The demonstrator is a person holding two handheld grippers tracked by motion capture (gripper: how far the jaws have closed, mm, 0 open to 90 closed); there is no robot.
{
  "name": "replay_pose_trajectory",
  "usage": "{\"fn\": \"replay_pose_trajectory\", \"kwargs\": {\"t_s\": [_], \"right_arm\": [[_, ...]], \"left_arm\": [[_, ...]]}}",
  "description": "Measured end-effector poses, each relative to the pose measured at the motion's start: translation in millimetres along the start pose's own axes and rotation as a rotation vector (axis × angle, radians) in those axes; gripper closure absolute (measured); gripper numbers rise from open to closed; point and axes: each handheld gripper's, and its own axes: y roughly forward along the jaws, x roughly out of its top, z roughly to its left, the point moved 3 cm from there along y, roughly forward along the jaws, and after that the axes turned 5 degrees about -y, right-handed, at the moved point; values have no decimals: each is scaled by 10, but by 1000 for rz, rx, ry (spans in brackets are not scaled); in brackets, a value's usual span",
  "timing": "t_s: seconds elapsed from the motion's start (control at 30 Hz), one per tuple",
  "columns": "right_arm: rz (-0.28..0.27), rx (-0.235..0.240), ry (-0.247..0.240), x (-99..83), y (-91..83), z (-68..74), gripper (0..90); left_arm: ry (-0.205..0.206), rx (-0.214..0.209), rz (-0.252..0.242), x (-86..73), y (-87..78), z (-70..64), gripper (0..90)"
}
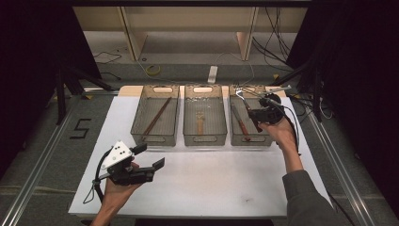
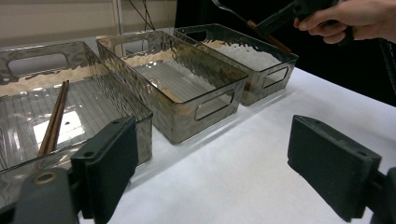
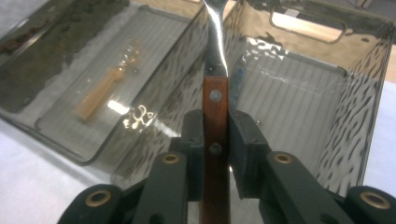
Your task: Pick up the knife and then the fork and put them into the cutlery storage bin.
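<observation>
Black "5" (image 1: 81, 128) marks floor beside table (image 1: 188, 188).

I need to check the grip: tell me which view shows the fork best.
The right gripper view: the fork, its wooden handle clamped between the right tongs. The high view shows it small over the right bin; the left gripper view catches it far off.

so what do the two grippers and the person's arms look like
Both grippers are black, each with two flat blocky jaws and brass-coloured pivot rivets. The left gripper carries a grey three-cornered plate with dark dots and trails a black cable looping beside the wrist. The right gripper also trails a black cable. The right arm wears a dark grey sleeve.
</observation>
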Motion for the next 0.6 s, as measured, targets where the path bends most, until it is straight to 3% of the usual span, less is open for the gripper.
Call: {"fn": "replay_pose_trajectory", "kwargs": {"t_s": [0.2, 0.6], "right_arm": [[30, -12, 32, -19, 100, -59, 770], [39, -25, 65, -41, 191, -107, 770]], "left_arm": [[1, -2, 1, -1, 1, -4, 159], [2, -1, 1, 0, 0, -7, 160]]}}
